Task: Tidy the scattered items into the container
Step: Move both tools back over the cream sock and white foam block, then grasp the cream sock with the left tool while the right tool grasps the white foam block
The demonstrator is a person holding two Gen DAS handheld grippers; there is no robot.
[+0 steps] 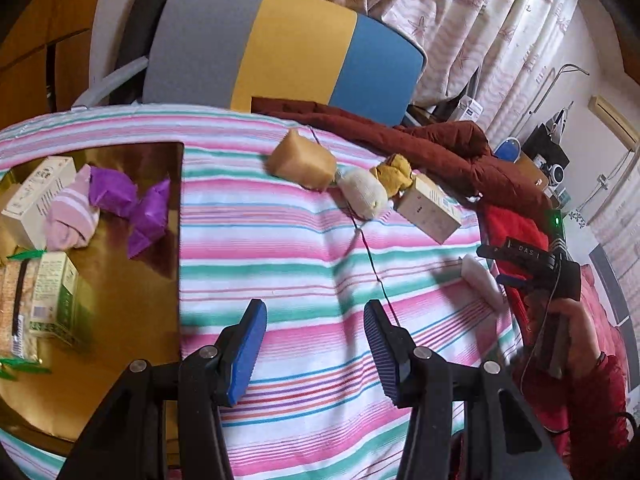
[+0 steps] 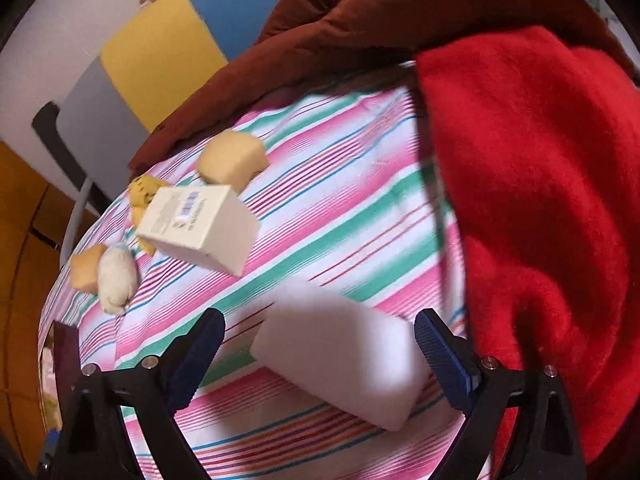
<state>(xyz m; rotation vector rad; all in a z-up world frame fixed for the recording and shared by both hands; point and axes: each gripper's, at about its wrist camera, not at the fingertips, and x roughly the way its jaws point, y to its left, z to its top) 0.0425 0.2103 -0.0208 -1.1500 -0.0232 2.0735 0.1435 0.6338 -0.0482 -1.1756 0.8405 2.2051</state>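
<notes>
My left gripper [image 1: 316, 344] stands open and empty over the striped cloth [image 1: 280, 264], just right of the gold container [image 1: 120, 280]. The container holds a cream carton [image 1: 38, 196], a pink sock [image 1: 72, 216], purple wrapped pieces [image 1: 132, 204] and a green box [image 1: 56, 296]. Loose on the cloth lie a tan sponge [image 1: 302, 162], a white sock bundle [image 1: 364, 192], a yellow sock [image 1: 394, 172] and a cream box [image 1: 430, 208]. My right gripper [image 2: 320, 356] is open, its fingers on either side of a white foam block [image 2: 344, 356] without pressing it.
A red fleece blanket [image 2: 540, 200] and a dark red jacket [image 2: 360, 20] pile along the cloth's right and far edges. A second tan sponge [image 2: 86, 268] lies by the white sock. A grey, yellow and blue chair back [image 1: 280, 48] stands behind the table. A thin dark cord [image 1: 372, 264] crosses the cloth.
</notes>
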